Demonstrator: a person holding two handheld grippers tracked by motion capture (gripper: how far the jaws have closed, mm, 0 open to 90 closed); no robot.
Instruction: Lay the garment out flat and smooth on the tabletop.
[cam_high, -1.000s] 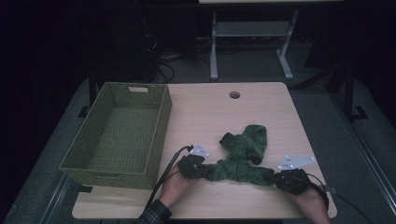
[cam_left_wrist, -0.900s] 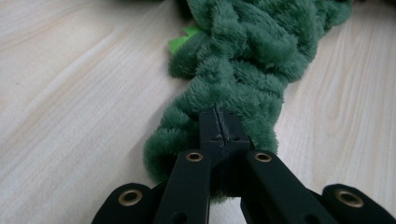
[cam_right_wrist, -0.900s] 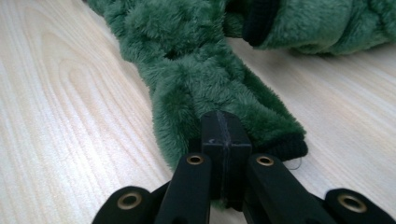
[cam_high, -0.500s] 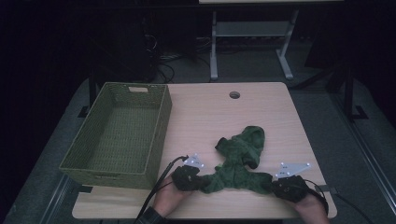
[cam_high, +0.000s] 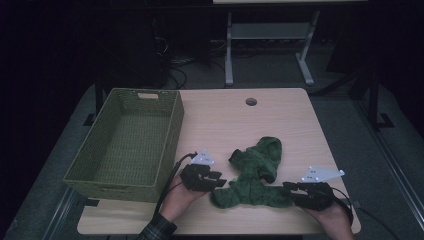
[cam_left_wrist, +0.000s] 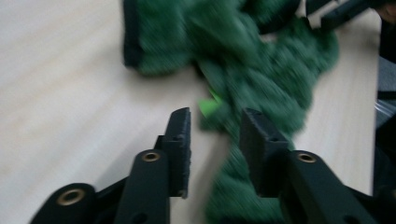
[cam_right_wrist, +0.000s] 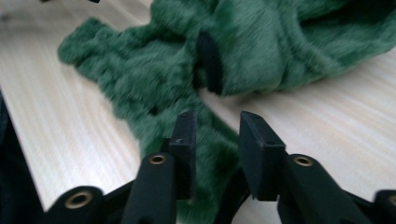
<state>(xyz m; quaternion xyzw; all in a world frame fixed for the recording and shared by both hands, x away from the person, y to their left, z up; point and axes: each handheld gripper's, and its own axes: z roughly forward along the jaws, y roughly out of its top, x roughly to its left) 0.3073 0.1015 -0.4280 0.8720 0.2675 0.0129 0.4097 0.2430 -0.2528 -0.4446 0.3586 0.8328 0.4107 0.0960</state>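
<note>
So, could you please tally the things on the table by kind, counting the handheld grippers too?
Green fuzzy garment: 1
Woven green basket: 1
Handheld grippers, left gripper and right gripper: 2
Total: 4

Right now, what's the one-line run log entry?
left gripper: jaws just opened, off green garment | right gripper: jaws just opened over garment | basket: left of garment
</note>
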